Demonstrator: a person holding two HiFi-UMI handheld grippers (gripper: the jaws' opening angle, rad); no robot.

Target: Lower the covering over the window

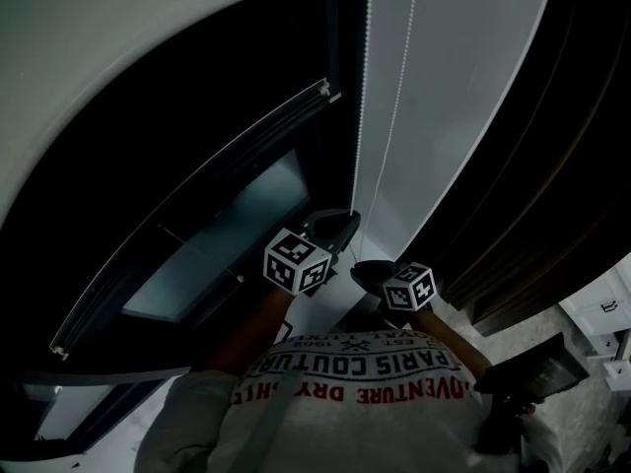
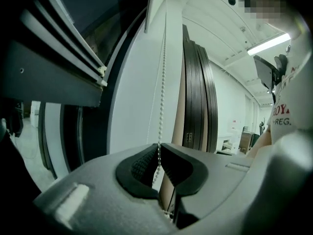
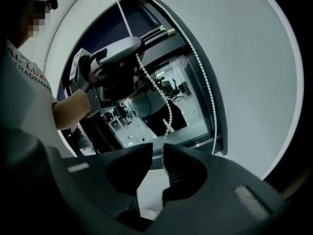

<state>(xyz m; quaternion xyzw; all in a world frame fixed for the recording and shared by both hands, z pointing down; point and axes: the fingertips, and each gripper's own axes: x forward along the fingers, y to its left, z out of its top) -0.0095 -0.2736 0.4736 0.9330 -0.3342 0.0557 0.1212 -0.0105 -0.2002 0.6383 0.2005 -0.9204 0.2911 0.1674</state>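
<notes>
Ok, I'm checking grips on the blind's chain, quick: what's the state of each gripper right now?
Left gripper: closed on the bead chain.
Right gripper: open, holding nothing.

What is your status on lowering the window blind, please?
Left gripper shut on bead chain. Right gripper open, empty. Blind's bottom rail high, glass below uncovered. Nothing seen blocking.

Floor: pale grey speckled floor (image 1: 582, 417), visible at lower right.
Standing on it: tall dark brown upright panels (image 1: 523, 254); nearby, a white cabinet (image 1: 603, 313).
</notes>
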